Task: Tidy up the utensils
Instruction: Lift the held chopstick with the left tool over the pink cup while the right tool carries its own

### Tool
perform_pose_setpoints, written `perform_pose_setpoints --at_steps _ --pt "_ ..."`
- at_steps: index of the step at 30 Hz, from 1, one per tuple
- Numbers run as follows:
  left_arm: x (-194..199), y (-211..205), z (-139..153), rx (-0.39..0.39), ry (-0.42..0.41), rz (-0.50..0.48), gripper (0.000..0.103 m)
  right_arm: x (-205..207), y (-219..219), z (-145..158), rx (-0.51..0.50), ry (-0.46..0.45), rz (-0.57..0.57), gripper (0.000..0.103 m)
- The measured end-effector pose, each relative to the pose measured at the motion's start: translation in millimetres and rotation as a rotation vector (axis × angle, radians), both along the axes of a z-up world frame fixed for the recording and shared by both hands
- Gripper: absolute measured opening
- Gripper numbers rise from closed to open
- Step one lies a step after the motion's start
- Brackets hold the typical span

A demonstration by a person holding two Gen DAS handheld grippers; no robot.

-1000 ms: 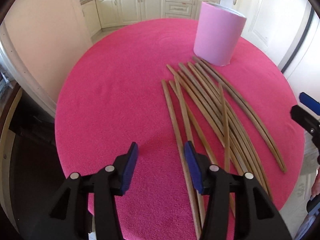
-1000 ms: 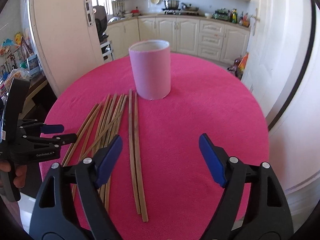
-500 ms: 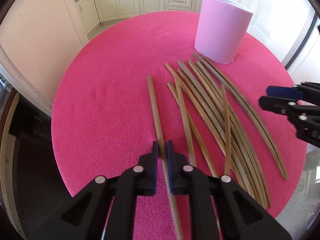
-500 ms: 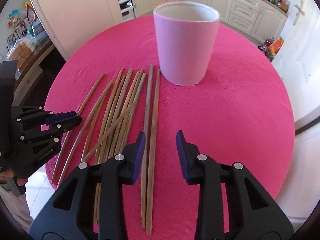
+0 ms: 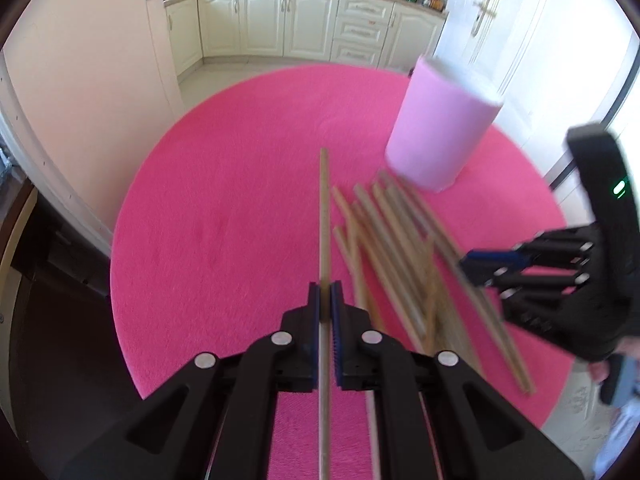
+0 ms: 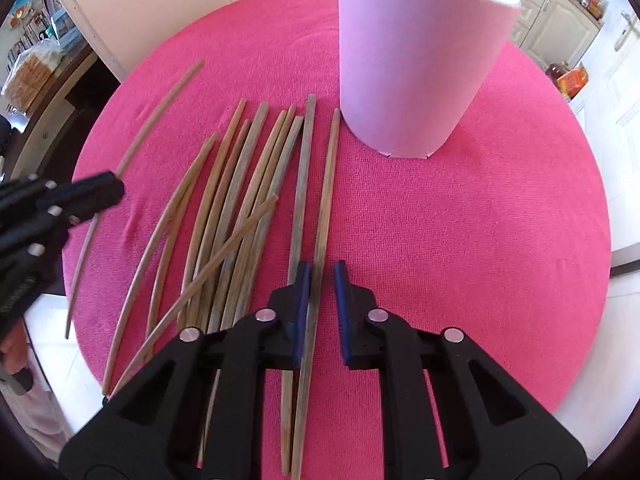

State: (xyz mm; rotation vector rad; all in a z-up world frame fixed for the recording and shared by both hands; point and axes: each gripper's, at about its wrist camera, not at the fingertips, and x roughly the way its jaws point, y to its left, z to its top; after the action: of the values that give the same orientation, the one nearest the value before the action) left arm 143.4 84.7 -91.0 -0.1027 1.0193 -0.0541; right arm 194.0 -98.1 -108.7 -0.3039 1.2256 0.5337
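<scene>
Within the last second both grippers went from wide open to closing on wood. The left gripper (image 5: 325,296) was clamped on a chopstick (image 5: 324,216), the one farthest from the cup (image 5: 440,136), and this now pointed straight ahead, apart from the pile (image 6: 240,184) and seemingly lifted off the bench (image 5: 224,216). The right gripper (image 6: 322,280) had swung down over the second chopstick (image 6: 326,184), the one nearest the cup; its jaws had just been closing with that stick between them, one pad against it and a thin gap showing at the other, so the grip looked not quite made. The cup stood upright just beyond the chopsticks' far ends. Judging by this, two pickups were under way at once, and the rest of the pile was untouched.
</scene>
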Motion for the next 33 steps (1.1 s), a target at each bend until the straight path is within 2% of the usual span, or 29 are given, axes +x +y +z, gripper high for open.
perform_pose_setpoints --at_steps 7,14,17,24,27,30,33 --pt "-6.1 -11.5 30.0 -0.054 -0.132 -0.049 0.006 -11.6 -44.1 5.9 0.128 0.005 -0.027 0.006" --pt "-0.4 -28.9 52.1 -0.131 -0.279 -0.062 0.006 -29.8 -83.8 39.5 0.279 -0.078 -0.009 0.006" --pt "0.3 -36.3 64.6 -0.162 -0.367 -0.075 0.006 -29.0 -94.3 68.9 0.355 -0.153 -0.009 0.006" --pt "25.0 -61.9 87.3 -0.219 -0.555 -0.114 0.006 -13.9 -111.9 128.9 0.552 -0.433 -0.129 0.006" --pt "40.4 -73.1 103.5 -0.225 -0.630 -0.121 0.006 3.6 -115.9 139.7 0.636 -0.500 -0.170 0.006" --pt "57.4 -83.1 116.4 -0.217 -0.704 -0.099 0.006 25.7 -116.9 146.7 0.692 -0.521 -0.190 0.006" --pt "74.9 -88.9 126.5 -0.216 -0.772 -0.066 0.006 39.5 -116.0 151.7 0.731 -0.599 -0.221 0.006"
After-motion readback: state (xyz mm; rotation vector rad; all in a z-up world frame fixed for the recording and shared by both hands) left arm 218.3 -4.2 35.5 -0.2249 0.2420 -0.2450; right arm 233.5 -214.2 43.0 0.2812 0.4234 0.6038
